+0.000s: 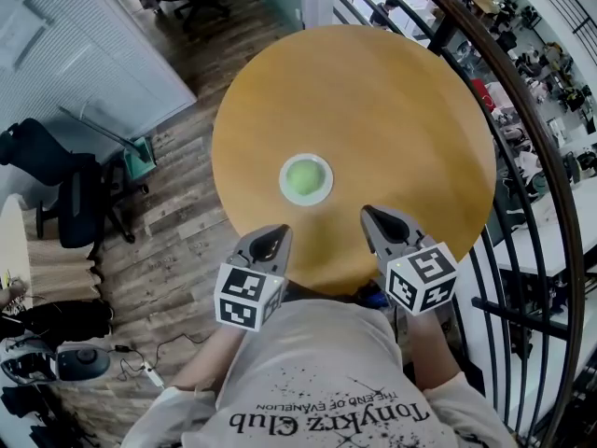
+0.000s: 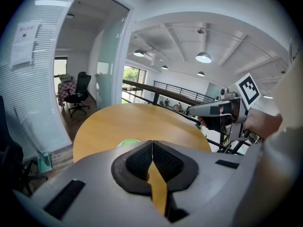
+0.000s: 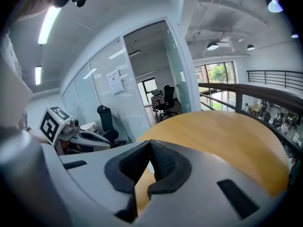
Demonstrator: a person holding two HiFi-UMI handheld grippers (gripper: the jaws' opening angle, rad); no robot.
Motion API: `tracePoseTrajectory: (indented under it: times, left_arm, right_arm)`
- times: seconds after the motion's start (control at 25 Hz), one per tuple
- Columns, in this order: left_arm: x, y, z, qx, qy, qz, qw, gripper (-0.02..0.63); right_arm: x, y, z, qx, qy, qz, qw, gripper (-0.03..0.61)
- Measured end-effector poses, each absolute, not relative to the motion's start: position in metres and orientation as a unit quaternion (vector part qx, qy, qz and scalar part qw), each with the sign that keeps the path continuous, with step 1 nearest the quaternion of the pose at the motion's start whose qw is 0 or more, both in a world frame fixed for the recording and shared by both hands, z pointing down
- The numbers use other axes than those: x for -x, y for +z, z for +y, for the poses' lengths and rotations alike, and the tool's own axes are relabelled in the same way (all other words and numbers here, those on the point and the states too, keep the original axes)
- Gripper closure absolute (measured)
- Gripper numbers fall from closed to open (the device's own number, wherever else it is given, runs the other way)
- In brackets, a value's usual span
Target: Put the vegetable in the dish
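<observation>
Both of my grey two-jaw tools are fully closed, pads pressed together with nothing between them: the left gripper and the right gripper sit side by side at the near edge of the round yellow-brown wooden table, apart from each other and from anything on it. One small white round dish stands near the middle of that table, just beyond the two tips, and the round green vegetable lies inside it.
</observation>
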State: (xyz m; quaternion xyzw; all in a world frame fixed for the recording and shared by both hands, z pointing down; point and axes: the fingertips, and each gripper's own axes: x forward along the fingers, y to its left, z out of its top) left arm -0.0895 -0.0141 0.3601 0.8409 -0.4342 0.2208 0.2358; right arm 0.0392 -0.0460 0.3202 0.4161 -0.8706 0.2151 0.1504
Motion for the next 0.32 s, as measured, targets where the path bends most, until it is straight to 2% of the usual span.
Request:
tracePoseTrajectory:
  times: [0.32]
  left_arm:
    - [0.0815,0.3635,-0.0155,-0.839,0.223,-0.436,0.237,0.591]
  right_arm:
    - [-0.0484,0.3249,-0.0457,-0.417,0.217,-0.87,0.148,0.563]
